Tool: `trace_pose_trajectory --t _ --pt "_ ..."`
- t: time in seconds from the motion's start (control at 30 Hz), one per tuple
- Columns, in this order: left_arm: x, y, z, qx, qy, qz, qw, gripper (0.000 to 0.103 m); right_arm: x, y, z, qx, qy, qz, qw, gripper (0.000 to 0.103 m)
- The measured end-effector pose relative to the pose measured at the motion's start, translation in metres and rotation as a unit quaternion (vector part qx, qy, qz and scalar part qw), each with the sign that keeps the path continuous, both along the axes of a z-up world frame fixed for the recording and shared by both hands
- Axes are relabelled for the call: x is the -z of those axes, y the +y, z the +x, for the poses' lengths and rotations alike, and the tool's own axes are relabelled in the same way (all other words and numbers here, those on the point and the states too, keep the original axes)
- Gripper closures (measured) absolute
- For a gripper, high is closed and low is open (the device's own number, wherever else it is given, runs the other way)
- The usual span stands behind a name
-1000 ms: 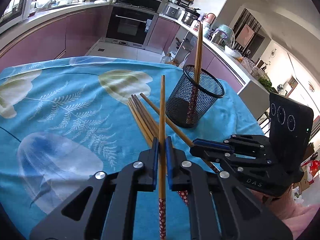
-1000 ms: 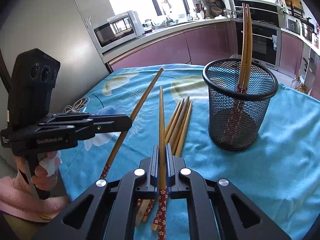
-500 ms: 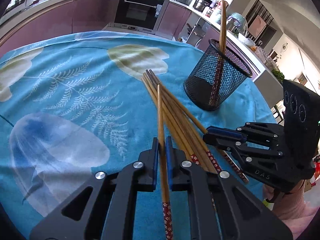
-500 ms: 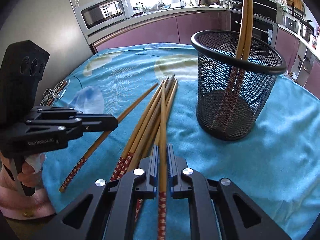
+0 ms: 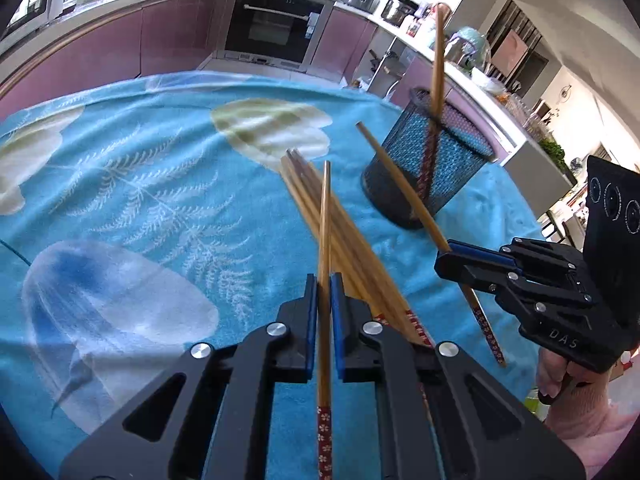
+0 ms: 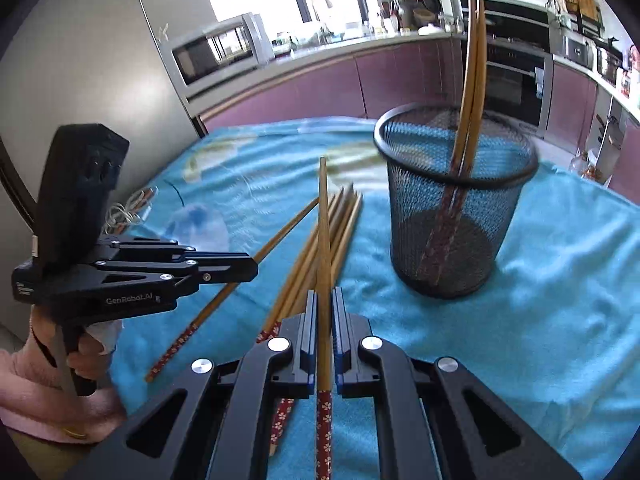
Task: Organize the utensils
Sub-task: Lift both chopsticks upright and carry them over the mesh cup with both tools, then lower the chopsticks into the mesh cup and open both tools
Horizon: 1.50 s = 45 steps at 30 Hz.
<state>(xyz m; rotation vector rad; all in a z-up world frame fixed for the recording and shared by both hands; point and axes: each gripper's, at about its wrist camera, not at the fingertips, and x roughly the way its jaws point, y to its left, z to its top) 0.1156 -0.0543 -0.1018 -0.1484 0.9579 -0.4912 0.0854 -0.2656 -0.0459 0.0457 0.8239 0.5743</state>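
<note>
Both grippers loaded, one chopstick each. Left gripper (image 5: pixel 325 280): jaws nearly closed, pads clamped on a single chopstick (image 5: pixel 326 216) about a third of the way up from its red patterned end; the plain tip points forward and away over the blue cloth (image 5: pixel 120 200). Right gripper (image 6: pixel 325 300): same near-closed grip, its own chopstick (image 6: pixel 323 216) pinched near the patterned end, the long plain part running forward. From the left wrist view that stick is seen tilted, tip raised toward the mesh cup (image 5: pixel 432 168), apart from the cloth. Loose bundle of chopsticks (image 6: pixel 320 248) lies flat on the cloth just beside and below both held sticks, patterned ends toward the grippers. Mesh cup (image 6: pixel 456 200) stands upright ahead and to the right of the right gripper, near but not touching; two chopsticks (image 6: pixel 472 80) already stand in it, leaning on the rim. Handling judgement: sticks are light, stiff, smooth and thin, so likely to pivot or slide between flat pads. A hold nearer the middle would limit swing. Risk: a long tip snagging the rim, or tipping the light cup.
</note>
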Motion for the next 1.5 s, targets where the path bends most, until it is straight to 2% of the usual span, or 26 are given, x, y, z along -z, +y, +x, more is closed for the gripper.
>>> trace_pose_trajectory --t 0.3,0.53,0.63,0.77,0.9,1.5 --pt "-0.063 0.014 -0.015 0.037 -0.056 -0.079 0.9946 0.096 -0.042 -0.029 -0.010 0.033 -0.061 0.039 0.997 0.097" --pt "-0.103 0.020 -0.023 0.051 -0.100 -0.123 0.9860 0.096 -0.049 -0.038 -0.004 0.036 -0.072 0.054 0.995 0.097" --pt "-0.108 0.018 -0.021 0.052 -0.106 -0.124 0.9852 0.096 -0.045 -0.035 -0.003 0.024 -0.067 0.063 0.995 0.097" --pt "-0.104 0.013 -0.016 0.053 -0.092 -0.127 0.9862 0.096 -0.042 -0.033 -0.005 0.024 -0.063 0.062 0.996 0.097" --pt "-0.104 0.009 -0.011 0.050 -0.091 -0.124 0.9869 0.096 -0.052 -0.038 -0.007 0.032 -0.077 0.067 0.994 0.097" --pt "-0.171 -0.028 0.032 0.050 -0.174 -0.118 0.9764 0.096 -0.126 -0.063 0.014 0.073 -0.169 0.064 0.981 0.097"
